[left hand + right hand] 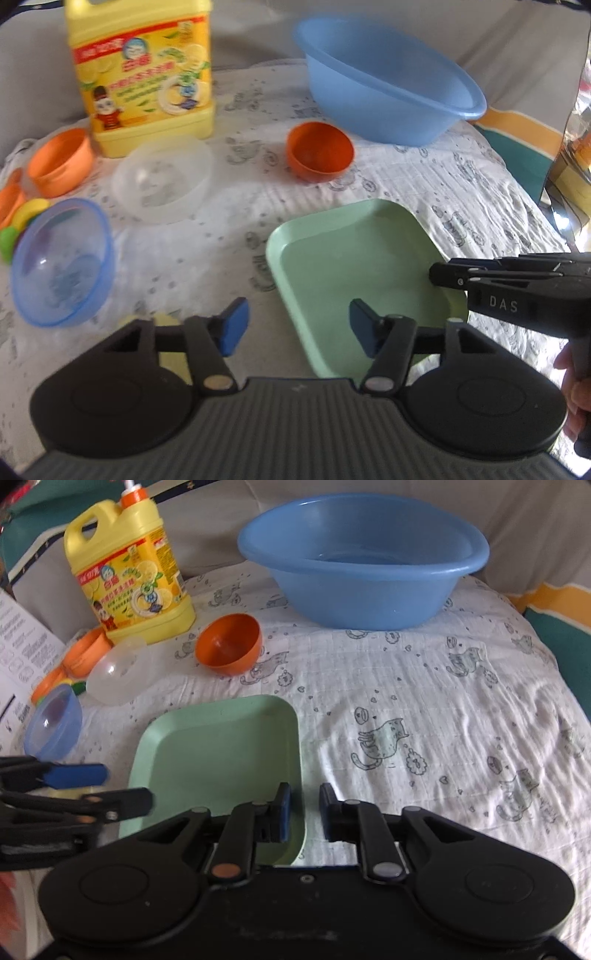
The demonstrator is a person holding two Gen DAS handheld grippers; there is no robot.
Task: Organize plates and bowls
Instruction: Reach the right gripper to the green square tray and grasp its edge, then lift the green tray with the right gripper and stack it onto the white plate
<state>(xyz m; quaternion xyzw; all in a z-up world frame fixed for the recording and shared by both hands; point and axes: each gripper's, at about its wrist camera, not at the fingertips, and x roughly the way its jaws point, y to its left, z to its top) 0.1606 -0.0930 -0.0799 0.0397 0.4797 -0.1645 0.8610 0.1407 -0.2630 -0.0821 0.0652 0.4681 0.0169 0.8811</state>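
Green plate (pixel 221 753) is sitting at six o'clock on the cat-print cloth (pixel 443 701). Right gripper (pixel 304 808) jaws are pinching its three o'clock rim. Left gripper (pixel 299 328) jaws are spread astride the nine o'clock rim. I'm aiming to clamp left squarely, then lift level.

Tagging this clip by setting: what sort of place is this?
Probably a home, with a bed or sofa used as a dishwashing spot: a cat-print cloth over soft cushions, a yellow dish soap jug, and a blue wash basin.
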